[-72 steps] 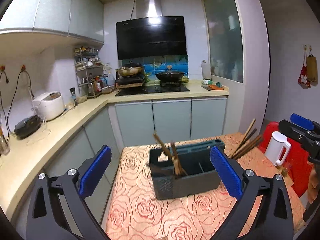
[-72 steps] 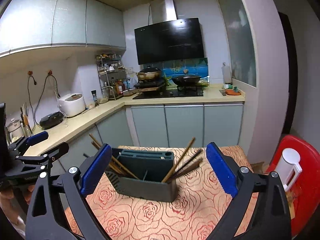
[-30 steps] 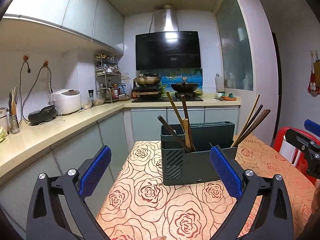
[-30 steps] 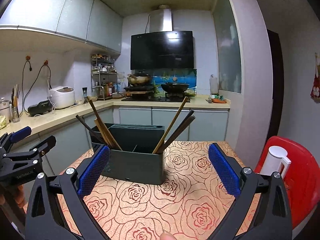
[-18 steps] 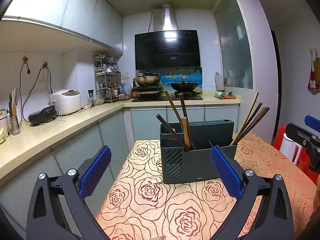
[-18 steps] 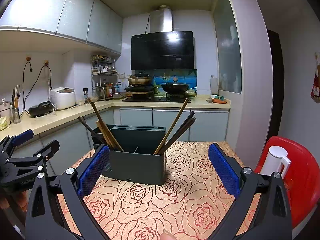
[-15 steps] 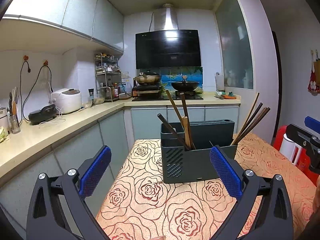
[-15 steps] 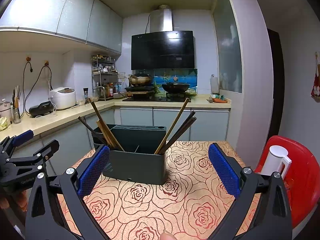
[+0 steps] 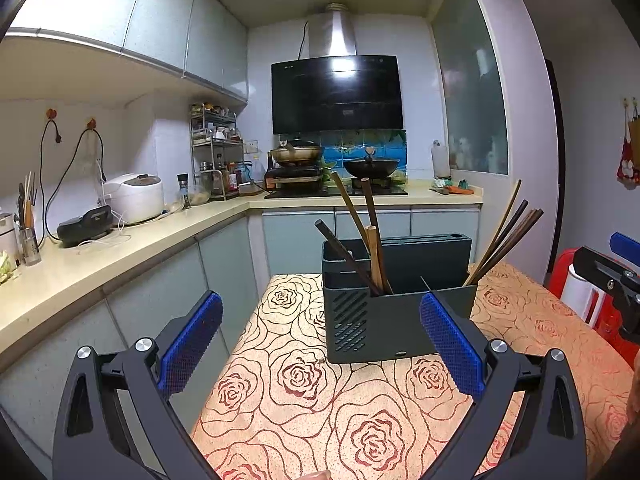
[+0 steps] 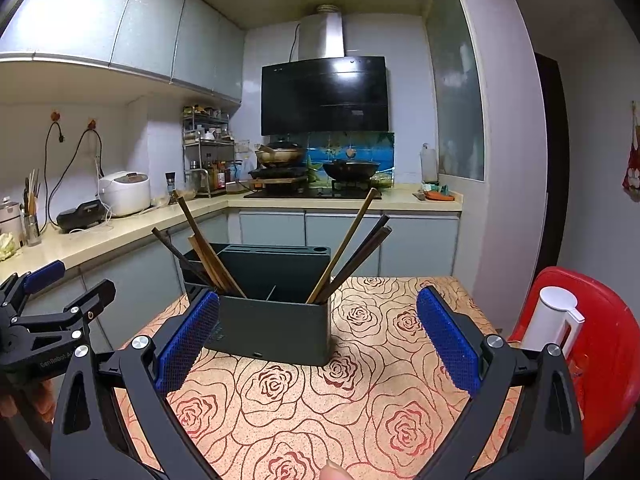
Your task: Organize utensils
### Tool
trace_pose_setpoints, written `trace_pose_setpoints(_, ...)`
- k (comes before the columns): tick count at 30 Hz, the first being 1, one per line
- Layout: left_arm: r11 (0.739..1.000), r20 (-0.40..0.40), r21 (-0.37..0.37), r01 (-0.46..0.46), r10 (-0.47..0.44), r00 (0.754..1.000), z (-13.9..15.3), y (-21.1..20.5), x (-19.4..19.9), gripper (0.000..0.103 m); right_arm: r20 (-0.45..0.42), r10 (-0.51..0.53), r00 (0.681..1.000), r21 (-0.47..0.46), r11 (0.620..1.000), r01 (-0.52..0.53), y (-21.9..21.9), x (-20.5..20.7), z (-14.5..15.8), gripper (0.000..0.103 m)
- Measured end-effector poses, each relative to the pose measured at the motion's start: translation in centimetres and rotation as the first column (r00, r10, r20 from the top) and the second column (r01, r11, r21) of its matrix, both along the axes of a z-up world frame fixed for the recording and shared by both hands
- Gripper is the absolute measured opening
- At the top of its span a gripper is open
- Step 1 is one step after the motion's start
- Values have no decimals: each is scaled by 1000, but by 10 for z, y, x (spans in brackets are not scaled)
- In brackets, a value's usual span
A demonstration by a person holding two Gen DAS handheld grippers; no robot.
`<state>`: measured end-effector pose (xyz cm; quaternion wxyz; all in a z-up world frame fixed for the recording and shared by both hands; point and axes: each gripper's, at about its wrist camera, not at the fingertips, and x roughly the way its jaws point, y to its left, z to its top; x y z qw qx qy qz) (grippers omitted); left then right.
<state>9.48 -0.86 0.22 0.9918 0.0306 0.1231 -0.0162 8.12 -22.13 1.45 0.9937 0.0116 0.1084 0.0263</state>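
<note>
Both grippers spread, empty: left gripper (image 9: 320, 336), right gripper (image 10: 316, 336). Dark caddy (image 10: 276, 320) sits mid-desk (image 10: 360, 400), chopsticks (image 10: 348, 244) splayed in both end compartments. Suggest pinching one stick high on the shaft and lifting along its tilt.

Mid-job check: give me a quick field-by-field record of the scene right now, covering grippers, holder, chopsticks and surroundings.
left gripper: open, empty, short of the holder
right gripper: open, empty, short of the holder
utensil holder: dark box, upright on the table
left chopstick group: in the left end compartment, leaning left
right chopstick group: in the right end compartment, leaning right
middle compartment: nothing rises above its rim; inside hidden
table: rose-pattern cloth
white kettle: on the red chair, right of the table
</note>
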Motion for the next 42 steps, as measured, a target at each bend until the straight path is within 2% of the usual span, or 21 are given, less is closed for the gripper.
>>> trace_pose_setpoints(42,1000,-4,-3,1,-1,1000,-1,0,1,96,-4,2,1000,2,1000,-2,-1,0,-3,96)
